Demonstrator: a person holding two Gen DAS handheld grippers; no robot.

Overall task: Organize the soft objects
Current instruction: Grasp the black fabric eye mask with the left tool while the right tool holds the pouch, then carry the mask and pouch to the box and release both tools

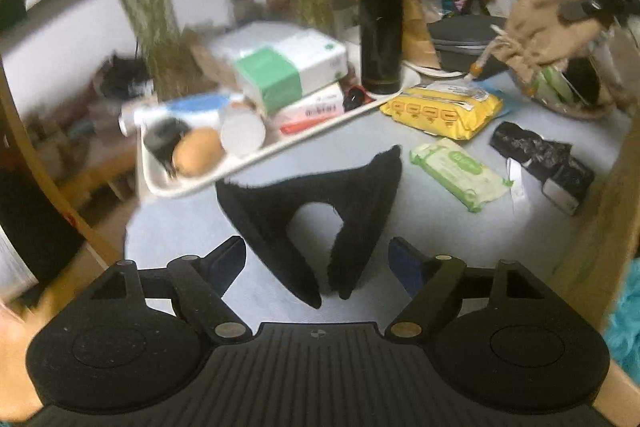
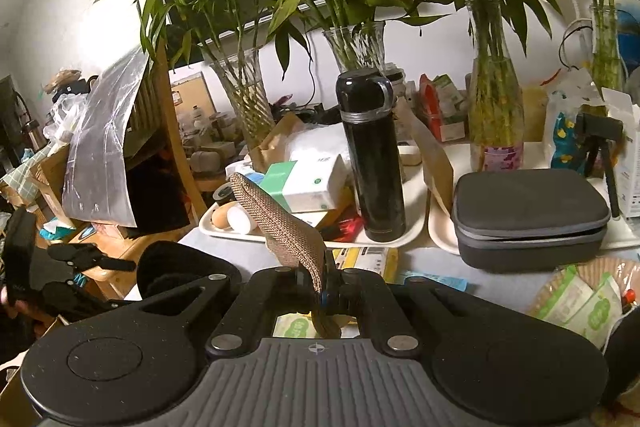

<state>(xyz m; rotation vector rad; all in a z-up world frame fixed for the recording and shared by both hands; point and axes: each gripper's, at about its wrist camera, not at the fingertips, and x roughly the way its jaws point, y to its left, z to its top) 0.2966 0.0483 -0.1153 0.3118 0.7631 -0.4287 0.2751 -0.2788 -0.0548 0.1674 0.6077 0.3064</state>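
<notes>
Right up against the left wrist lens, the left gripper (image 1: 318, 259) tilts down at the surface (image 1: 400, 227) with its jaws spread wide and nothing pinched. A black fuzzy cloth (image 1: 312, 211) lies folded on the pale blue surface, its near tips reaching in between the blue pads (image 1: 404, 263) without touching either. At 11 o'clock from it sits a white tray (image 1: 280, 155) with a potato-ish brown lump (image 1: 196, 151), boxes and a tall black flask (image 1: 380, 15). A yellow wipes pack (image 1: 440, 111) is at 1 o'clock, a green wipes pack (image 1: 460, 173) at 2 to 3 o'clock, and a dark patterned bundle (image 1: 536, 155) past that. Up at 1 o'clock, a tan drawstring pouch (image 1: 548, 23) hangs in the air from the other tool.

Over in the right wrist view, the right gripper (image 2: 324, 287) also angles downward, jaws clamped tight on a tan woven fabric piece (image 2: 280, 219) that sticks up toward 11 o'clock. The flask (image 2: 374, 163) stands at 12 to 1 o'clock on its tray, and a grey zip case (image 2: 528, 215) is at 2 o'clock. The left tool is way off at 9 o'clock. Bamboo in glass vases (image 2: 496, 107) lines the back.
</notes>
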